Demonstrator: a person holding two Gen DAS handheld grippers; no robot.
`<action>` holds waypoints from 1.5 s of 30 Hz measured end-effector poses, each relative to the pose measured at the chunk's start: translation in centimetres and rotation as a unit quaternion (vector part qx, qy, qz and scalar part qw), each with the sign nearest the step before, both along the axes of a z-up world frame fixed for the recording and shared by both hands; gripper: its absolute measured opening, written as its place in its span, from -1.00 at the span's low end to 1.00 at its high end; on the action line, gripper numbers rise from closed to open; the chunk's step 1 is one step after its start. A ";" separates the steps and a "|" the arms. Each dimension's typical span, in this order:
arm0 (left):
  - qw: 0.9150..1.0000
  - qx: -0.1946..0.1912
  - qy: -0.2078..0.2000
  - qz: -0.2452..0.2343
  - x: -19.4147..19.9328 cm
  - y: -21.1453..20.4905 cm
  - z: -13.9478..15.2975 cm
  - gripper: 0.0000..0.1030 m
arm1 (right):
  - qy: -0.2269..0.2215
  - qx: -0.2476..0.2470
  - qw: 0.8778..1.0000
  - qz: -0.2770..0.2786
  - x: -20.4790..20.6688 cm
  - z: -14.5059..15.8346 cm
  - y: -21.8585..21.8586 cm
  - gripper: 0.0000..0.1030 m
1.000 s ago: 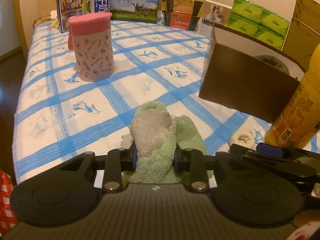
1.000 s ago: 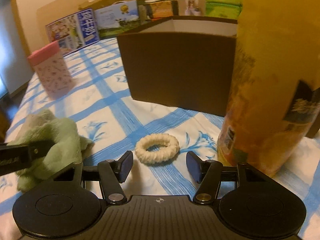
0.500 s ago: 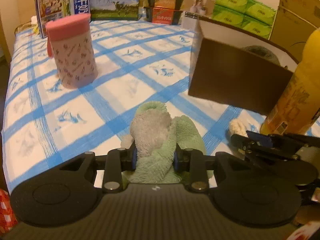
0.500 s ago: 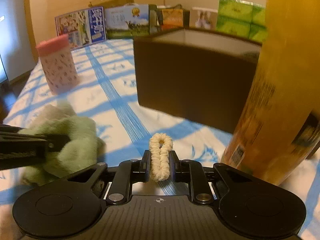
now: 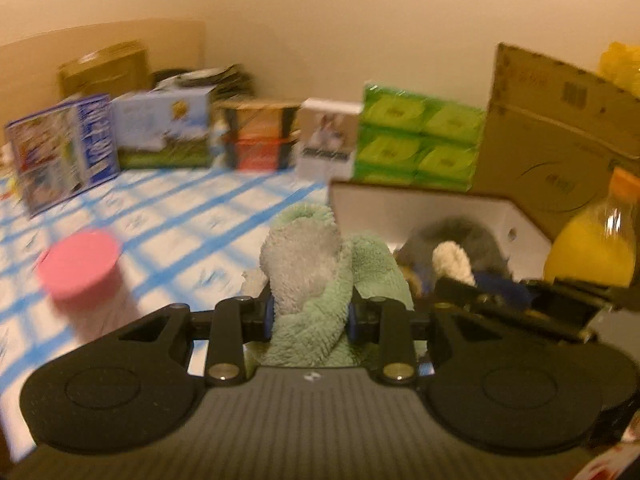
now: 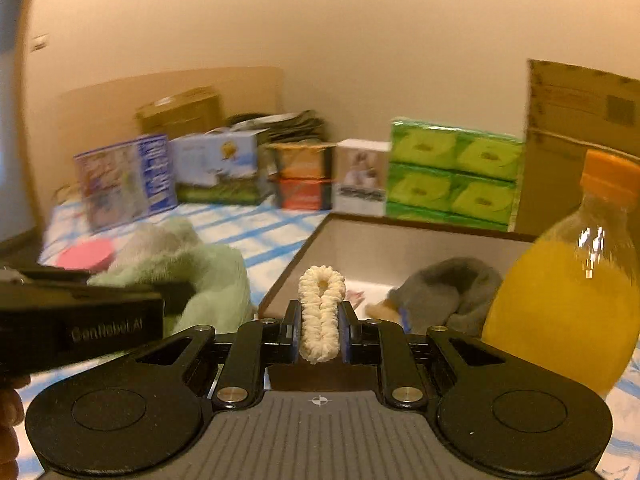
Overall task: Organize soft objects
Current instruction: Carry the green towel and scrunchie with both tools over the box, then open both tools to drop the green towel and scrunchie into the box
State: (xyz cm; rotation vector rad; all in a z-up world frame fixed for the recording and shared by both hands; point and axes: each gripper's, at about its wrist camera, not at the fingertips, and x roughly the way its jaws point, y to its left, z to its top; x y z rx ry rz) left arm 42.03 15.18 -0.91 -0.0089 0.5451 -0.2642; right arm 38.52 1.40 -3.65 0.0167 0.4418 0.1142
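My left gripper (image 5: pixel 310 316) is shut on a fluffy green and grey sock (image 5: pixel 308 264), held above the blue-checked bedspread (image 5: pixel 168 216). My right gripper (image 6: pixel 319 330) is shut on a cream scrunchie (image 6: pixel 322 312), squeezed into a narrow loop. Both are raised near the brown open box (image 6: pixel 372 248), which lies ahead and to the right. A grey fluffy item (image 6: pixel 444 292) lies inside the box. In the right wrist view the left gripper's body (image 6: pixel 80 328) and the green sock (image 6: pixel 200 264) show at the left. In the left wrist view the scrunchie (image 5: pixel 452 260) and right gripper (image 5: pixel 520 300) show at the right.
An orange juice bottle (image 6: pixel 568 296) stands close on the right by the box. A pink-lidded container (image 5: pixel 80 264) stands on the left. Printed boxes (image 6: pixel 216 172), green tissue packs (image 6: pixel 452 172) and a large carton (image 6: pixel 580 140) line the far wall.
The right gripper closed on the scrunchie and lifted it off the bedspread. Both grippers rose, so the inside of the box now shows. The left gripper kept its hold on the sock.
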 end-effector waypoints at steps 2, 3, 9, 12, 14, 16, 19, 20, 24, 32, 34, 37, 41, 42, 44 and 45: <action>1.000 -0.009 -0.002 -0.026 2.1 -0.2 0.3 -0.45 | -0.008 -0.002 1.000 -0.029 1.1 0.2 0.4 -0.63; 0.999 -0.012 -0.005 -0.038 3.2 -0.3 0.4 -0.45 | -0.009 0.000 0.999 -0.041 1.6 0.2 0.4 -0.63; 0.995 -0.030 0.007 -0.097 9.0 -0.6 -0.7 -0.45 | -0.011 0.003 0.994 -0.107 4.6 -0.1 0.2 -0.63; 0.991 -0.041 0.014 -0.129 11.0 -1.1 -1.7 -0.45 | -0.008 -0.001 0.992 -0.127 6.0 -0.8 0.3 -0.63; 0.988 -0.044 0.020 -0.149 12.2 -1.5 -2.3 -0.45 | -0.004 -0.005 0.990 -0.139 6.9 -1.5 0.3 -0.63; 0.985 -0.041 0.026 -0.164 13.2 -2.1 -3.0 -0.45 | -0.001 -0.011 0.988 -0.156 7.6 -2.2 0.1 -0.63; 0.982 -0.036 0.034 -0.181 14.1 -3.0 -3.9 -0.40 | 0.003 -0.019 0.984 -0.177 8.3 -3.2 0.0 -0.62; 0.982 -0.035 0.033 -0.185 14.2 -3.1 -4.0 -0.35 | 0.005 -0.022 0.982 -0.187 8.6 -3.4 -0.1 -0.58; 0.981 -0.039 0.043 -0.188 14.5 -3.3 -3.9 -0.18 | 0.010 -0.020 0.978 -0.209 9.3 -3.9 -0.6 -0.16; 0.975 -0.030 0.034 -0.217 14.3 -4.3 -3.9 -0.09 | 0.003 -0.015 0.979 -0.203 8.4 -4.1 0.0 -0.03; 0.973 -0.030 0.033 -0.229 14.2 -4.7 -3.9 -0.10 | 0.014 -0.010 0.979 -0.202 8.3 -4.6 -0.2 -0.03; 0.971 -0.022 0.027 -0.237 13.9 -5.1 -3.9 -0.10 | 0.011 -0.015 0.979 -0.203 8.1 -4.8 -0.1 -0.02; 0.973 -0.039 0.021 -0.227 13.7 -4.2 -3.3 -0.09 | 0.007 -0.009 0.979 -0.202 7.9 -4.6 -0.1 -0.02; 0.974 -0.042 0.016 -0.223 13.6 -3.9 -3.1 -0.10 | 0.001 -0.010 0.979 -0.202 7.7 -4.5 -0.1 -0.02; 0.976 -0.042 0.009 -0.214 13.5 -3.5 -2.6 -0.10 | -0.014 -0.011 0.980 -0.199 7.2 -4.2 0.1 -0.01; 0.977 -0.041 0.008 -0.211 13.4 -3.3 -2.4 -0.09 | -0.021 -0.012 0.980 -0.197 6.9 -4.1 0.3 -0.01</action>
